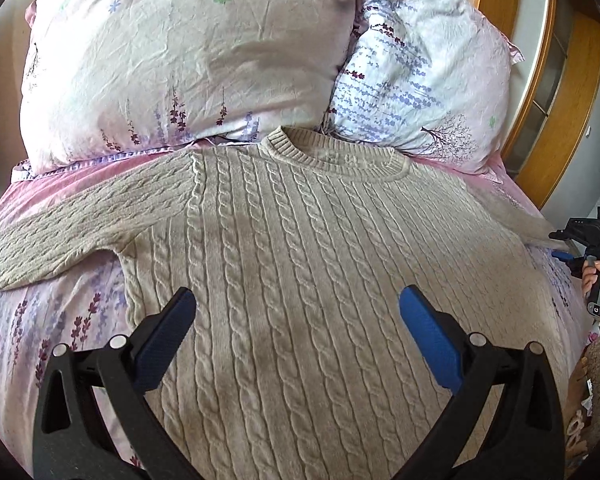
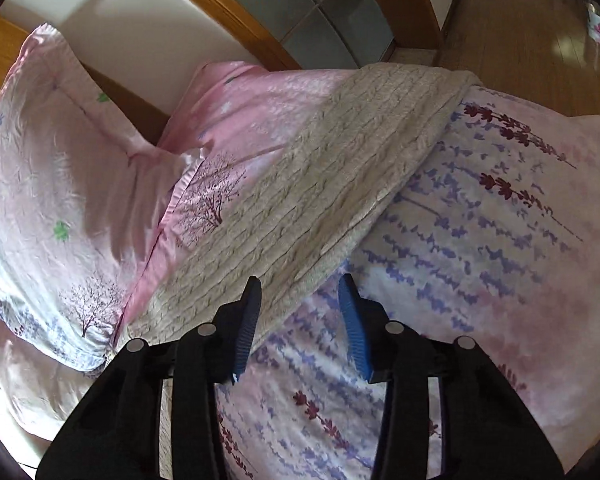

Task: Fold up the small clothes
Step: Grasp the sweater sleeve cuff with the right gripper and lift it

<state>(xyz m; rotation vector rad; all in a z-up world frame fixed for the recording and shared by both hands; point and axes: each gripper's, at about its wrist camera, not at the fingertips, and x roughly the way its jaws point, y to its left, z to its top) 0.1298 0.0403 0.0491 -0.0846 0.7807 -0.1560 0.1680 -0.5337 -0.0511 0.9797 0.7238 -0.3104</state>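
Note:
A beige cable-knit sweater [image 1: 300, 248] lies flat and face up on the bed, collar [image 1: 336, 156] toward the pillows, its left sleeve [image 1: 60, 236] spread out to the side. My left gripper [image 1: 298, 300] is open wide and empty, hovering over the sweater's middle. My right gripper [image 2: 300, 286] is open and empty, above the lower edge of the sweater's right sleeve [image 2: 340, 168], which stretches toward the bed's edge. The right gripper also shows at the right edge of the left wrist view [image 1: 576, 252], held by a hand.
Two floral pillows [image 1: 180, 56] [image 1: 424, 76] lie just beyond the collar. The bedsheet [image 2: 480, 240] is pink with lavender print. A wooden headboard [image 1: 540, 80] stands at the right, and the wooden floor [image 2: 520, 32] lies past the bed's edge.

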